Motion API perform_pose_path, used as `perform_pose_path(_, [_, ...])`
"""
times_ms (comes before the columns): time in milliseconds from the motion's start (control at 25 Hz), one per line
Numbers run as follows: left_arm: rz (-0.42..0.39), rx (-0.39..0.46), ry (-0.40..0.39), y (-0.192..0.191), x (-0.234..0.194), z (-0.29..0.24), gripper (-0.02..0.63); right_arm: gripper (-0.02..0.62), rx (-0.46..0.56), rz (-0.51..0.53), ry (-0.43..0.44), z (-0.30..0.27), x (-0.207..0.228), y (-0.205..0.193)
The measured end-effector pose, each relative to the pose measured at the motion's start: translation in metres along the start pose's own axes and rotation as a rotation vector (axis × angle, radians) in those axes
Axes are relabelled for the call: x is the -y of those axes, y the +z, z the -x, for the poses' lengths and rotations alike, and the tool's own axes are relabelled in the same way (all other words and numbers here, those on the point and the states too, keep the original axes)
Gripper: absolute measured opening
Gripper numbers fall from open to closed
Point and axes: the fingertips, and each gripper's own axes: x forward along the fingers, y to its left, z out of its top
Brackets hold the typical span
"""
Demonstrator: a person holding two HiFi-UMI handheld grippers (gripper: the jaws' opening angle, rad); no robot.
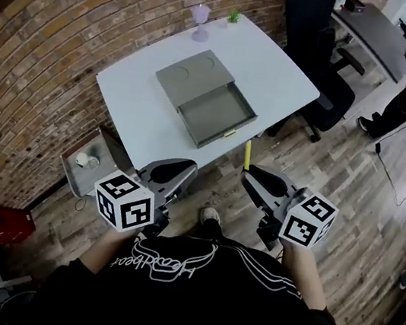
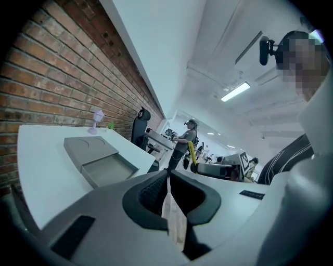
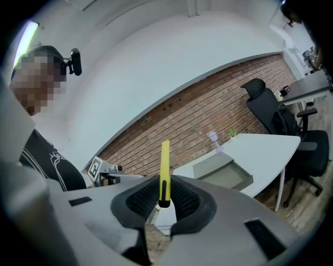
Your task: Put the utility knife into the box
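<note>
**Right gripper** (image 3: pixel 163 200): clenched on the knife (image 3: pixel 164 169). The pads grip the knife's black lower end. The yellow body stands up out of the jaws and points ahead, along the jaw line. In the head view the knife tip sits just short of the table (image 1: pixel 280 70) edge, over the wood floor (image 1: pixel 352 191).

**Left gripper** (image 2: pixel 169 179): closed, with nothing between the pads. The pads meet at the tips, and a thin slit below them shows floor. It is held level with the right gripper, beside it and apart from it.

**Box** (image 1: pixel 190 75): grey, flat on the table, ahead of both grippers and well apart from them. Its tray (image 1: pixel 215 114) is slid out toward the grippers. The lid part lies on the far side. A small pale piece (image 1: pixel 229 133) sits at the tray's near edge; it may be a pull tab, but the view is too small to confirm. From the right gripper, the box lies ahead and to the right of the knife. From the left gripper, it lies ahead and to the left.

**Beyond the box**: a purple cup (image 1: pixel 200 20) and a small green plant (image 1: pixel 233 16) stand at the far table edge, by the brick wall (image 1: pixel 71 28). A black chair (image 1: pixel 320 62) stands far right of the table.
</note>
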Motion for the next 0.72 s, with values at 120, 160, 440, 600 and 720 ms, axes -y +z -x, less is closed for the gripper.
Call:
perform_pose_path(120, [0.012,0.009,0.028,0.015,-0.018,-0.019,0.041,0.064,-0.026,-0.006,0.022,-0.018,0.026,0.014])
perform_pose_path(160, [0.015,0.011,0.039,0.019,-0.023,-0.024,0.041,0.064,-0.035,-0.007,0.032,-0.024,0.033,0.018])
perform_pose_path(440, [0.029,0.035,0.102,0.041,-0.055,-0.056,0.041,0.064,-0.098,0.03,0.083,-0.059,0.073,0.038])
perform_pose_path(600, [0.024,0.052,0.132,0.053,-0.066,-0.066,0.041,0.064,-0.128,0.048,0.095,-0.076,0.092,0.045])
perform_pose_path(720, [0.032,0.049,0.151,0.053,-0.072,-0.067,0.041,0.064,-0.164,0.089,0.079,-0.087,0.105,0.045])
